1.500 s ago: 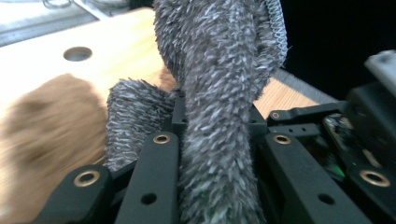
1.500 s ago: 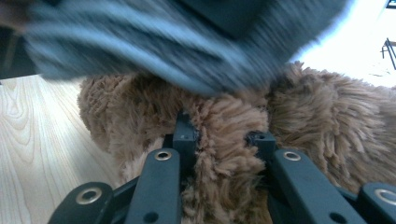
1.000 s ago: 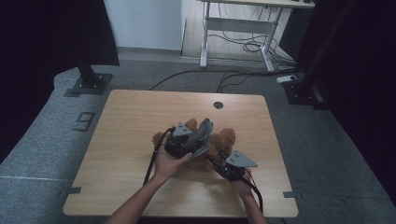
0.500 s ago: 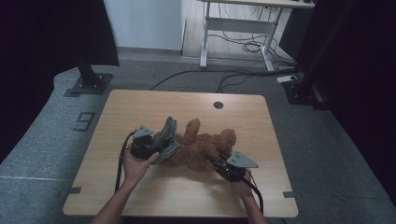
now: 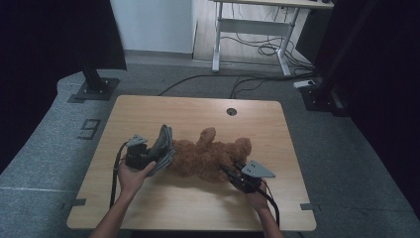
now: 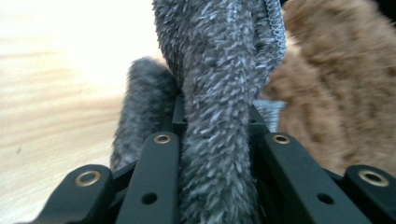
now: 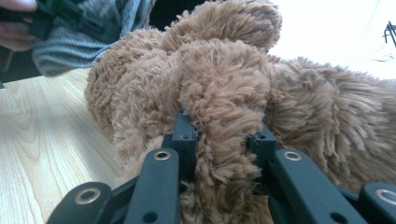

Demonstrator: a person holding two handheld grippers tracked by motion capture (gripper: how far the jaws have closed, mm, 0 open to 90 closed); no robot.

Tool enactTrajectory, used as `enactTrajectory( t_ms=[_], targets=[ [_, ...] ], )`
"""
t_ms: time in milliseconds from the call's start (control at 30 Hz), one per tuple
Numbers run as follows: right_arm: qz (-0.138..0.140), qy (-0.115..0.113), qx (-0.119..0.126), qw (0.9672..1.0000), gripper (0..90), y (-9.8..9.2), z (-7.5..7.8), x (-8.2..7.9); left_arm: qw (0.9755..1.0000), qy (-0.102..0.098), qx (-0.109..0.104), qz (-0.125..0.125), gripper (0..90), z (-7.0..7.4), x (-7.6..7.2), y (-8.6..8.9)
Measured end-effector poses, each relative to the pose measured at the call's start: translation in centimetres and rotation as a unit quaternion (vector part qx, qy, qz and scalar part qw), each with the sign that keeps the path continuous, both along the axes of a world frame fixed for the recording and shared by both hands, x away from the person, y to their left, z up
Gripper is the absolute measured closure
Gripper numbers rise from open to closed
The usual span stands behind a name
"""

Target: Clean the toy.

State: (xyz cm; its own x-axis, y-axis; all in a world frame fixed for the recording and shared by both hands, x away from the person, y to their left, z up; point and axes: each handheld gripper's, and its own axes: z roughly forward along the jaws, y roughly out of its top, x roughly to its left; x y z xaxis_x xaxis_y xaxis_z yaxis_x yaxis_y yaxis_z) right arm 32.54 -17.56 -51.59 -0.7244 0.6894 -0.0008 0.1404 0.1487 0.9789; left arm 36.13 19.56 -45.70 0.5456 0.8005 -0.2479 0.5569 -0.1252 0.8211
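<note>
The right gripper (image 5: 232,172) pinches a limb of the brown teddy bear (image 5: 210,157), which lies mid-table (image 5: 198,111). Farther left, the left gripper (image 5: 154,157) clamps grey cloth (image 5: 162,146) touching the bear's end.

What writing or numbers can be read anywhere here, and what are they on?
"9": a single dark figure on the grey floor left of the table, at; it could equally be a 6 seen from the far side.
Nothing readable on the teddy bear, the grey cloth or the grippers.
</note>
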Motion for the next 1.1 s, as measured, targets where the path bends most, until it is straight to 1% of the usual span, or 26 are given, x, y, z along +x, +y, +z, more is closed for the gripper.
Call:
enactTrajectory(
  t_ms=[100,200,267,333,400,433,467,533,600,633,667,700,733,767,800,867,900,967,1033,1100],
  targets=[
    [0.0,0.0,0.0,1.0,70.8,0.0,0.0,0.0,0.9997,-0.012,-0.01,-0.021,74.7,1.4,-0.2,-1.5],
    [0.001,-0.001,-0.001,1.0,70.7,0.0,0.0,-0.1,0.9987,-0.023,-0.005,-0.045,74.7,2.7,-0.1,-3.7],
    [0.002,0.0,0.0,1.0,70.7,0.0,0.0,0.0,0.9975,-0.028,0.001,-0.064,74.7,3.4,0.0,-5.7],
    [0.003,0.0,0.0,1.0,70.6,-0.1,0.0,0.0,0.9964,-0.031,0.007,-0.078,74.7,4.0,0.1,-7.5],
    [0.004,0.0,-0.001,1.0,70.5,-0.1,0.0,0.0,0.9946,-0.035,0.016,-0.096,74.6,4.6,0.2,-9.5],
    [0.004,-0.001,-0.001,1.0,70.5,-0.1,0.0,0.0,0.9935,-0.038,0.022,-0.105,74.6,5.0,0.3,-11.0],
    [0.005,-0.001,-0.001,1.0,70.5,-0.1,0.0,0.0,0.9927,-0.039,0.028,-0.11,74.6,5.3,0.4,-11.9],
    [0.005,-0.001,0.0,1.0,70.5,-0.1,0.0,0.0,0.99,-0.04,0.044,-0.128,74.5,6.0,0.8,-14.6],
    [0.005,-0.002,-0.001,1.0,70.4,-0.1,0.0,0.0,0.9878,-0.036,0.058,-0.14,74.4,6.3,1.1,-16.7],
    [0.006,-0.002,-0.001,1.0,70.4,-0.1,0.0,0.0,0.9863,-0.032,0.071,-0.146,74.4,6.3,1.4,-18.1],
    [0.006,-0.003,-0.002,1.0,70.4,0.0,0.0,-0.1,0.9857,-0.028,0.078,-0.147,74.3,6.1,1.6,-18.9],
    [0.007,-0.004,-0.004,1.0,70.4,-0.1,0.0,-0.1,0.9855,-0.019,0.079,-0.149,74.3,5.9,1.9,-19.5],
    [0.007,-0.003,-0.004,1.0,70.4,-0.1,0.0,-0.1,0.9851,-0.011,0.081,-0.151,74.3,5.6,2.2,-19.8],
    [0.008,-0.003,-0.004,1.0,70.4,-0.1,0.0,-0.1,0.9842,0.0,0.088,-0.154,74.3,5.1,2.4,-20.2],
    [0.008,-0.002,-0.006,0.9999,70.4,-0.1,-0.1,-0.1,0.9836,0.006,0.093,-0.155,74.2,4.6,2.6,-20.3],
    [0.008,-0.003,-0.006,0.9999,70.4,-0.1,-0.1,-0.1,0.9837,0.016,0.09,-0.155,74.1,3.8,2.7,-20.1],
    [0.008,-0.001,-0.009,0.9999,70.4,-0.1,-0.1,-0.1,0.9847,0.019,0.082,-0.152,74.1,3.4,2.8,-19.6],
    [0.008,0.0,-0.012,0.9999,70.4,0.0,-0.3,-0.1,0.9861,0.023,0.071,-0.148,74.1,3.3,2.8,-18.7],
    [0.007,0.0,-0.011,0.9999,70.5,0.1,-0.3,-0.1,0.9875,0.02,0.069,-0.14,74.1,3.5,2.8,-17.8],
    [0.005,0.001,-0.011,0.9999,70.5,0.1,-0.3,-0.1,0.9884,0.014,0.075,-0.131,74.1,3.6,2.7,-16.7]
  ],
)
